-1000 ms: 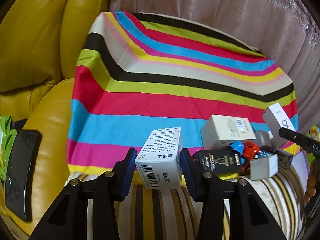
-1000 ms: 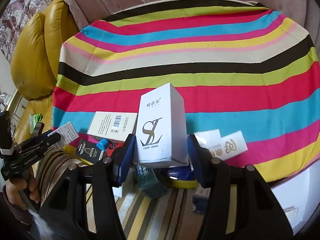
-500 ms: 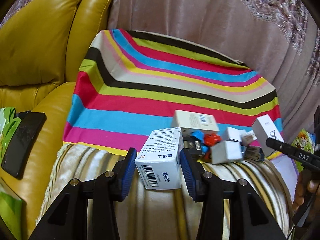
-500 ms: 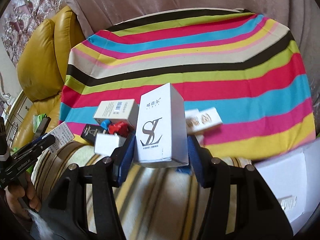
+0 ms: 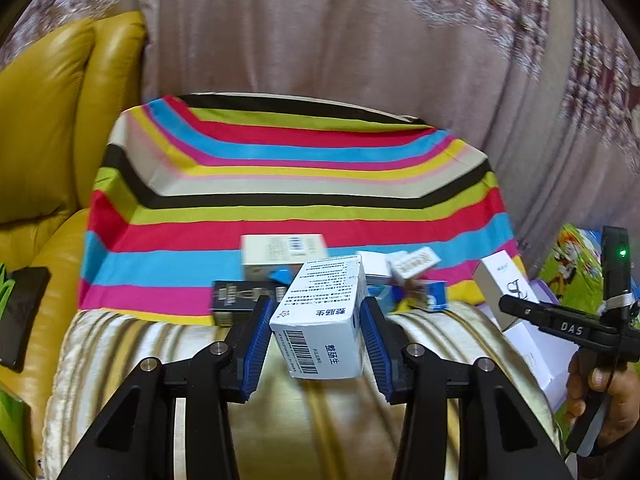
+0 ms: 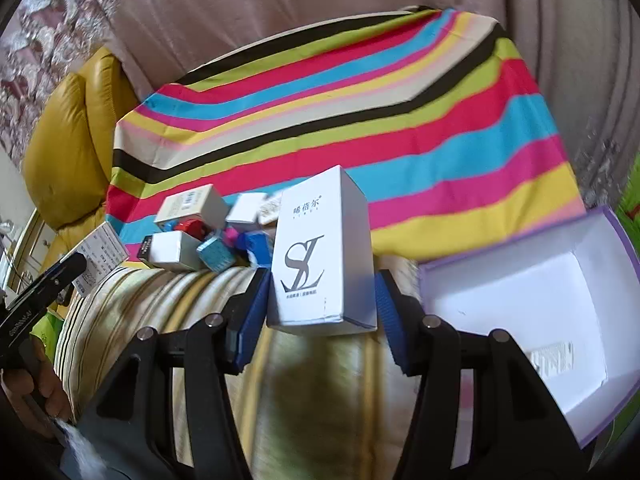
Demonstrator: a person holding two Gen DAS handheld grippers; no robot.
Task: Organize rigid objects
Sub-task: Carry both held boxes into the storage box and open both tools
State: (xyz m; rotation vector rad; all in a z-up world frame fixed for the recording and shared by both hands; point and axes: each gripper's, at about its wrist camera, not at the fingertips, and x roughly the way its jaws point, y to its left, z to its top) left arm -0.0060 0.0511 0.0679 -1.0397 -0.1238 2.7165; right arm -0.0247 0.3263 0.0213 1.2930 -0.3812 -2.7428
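Note:
My left gripper [image 5: 316, 336] is shut on a white medicine box with a barcode [image 5: 324, 320], held in the air above the striped cushion edge. My right gripper [image 6: 320, 300] is shut on a tall white box with an "SL" logo [image 6: 320, 252], also held in the air. That box also shows in the left wrist view [image 5: 500, 284]. A pile of small boxes and toys [image 6: 200, 236] lies at the near edge of the striped cloth [image 6: 360, 120]. An open purple-rimmed white box [image 6: 536, 308] lies to the right of my right gripper.
A yellow leather sofa [image 5: 44, 140] stands at the left with a black phone [image 5: 20, 316] on its arm. Pink curtains [image 5: 360, 40] hang behind the cloth. A beige striped cushion [image 5: 160, 344] lies below both grippers.
Both grippers have pulled back and up from the pile with their boxes. The right gripper has swung to the right, and the open purple-rimmed box has come into its view.

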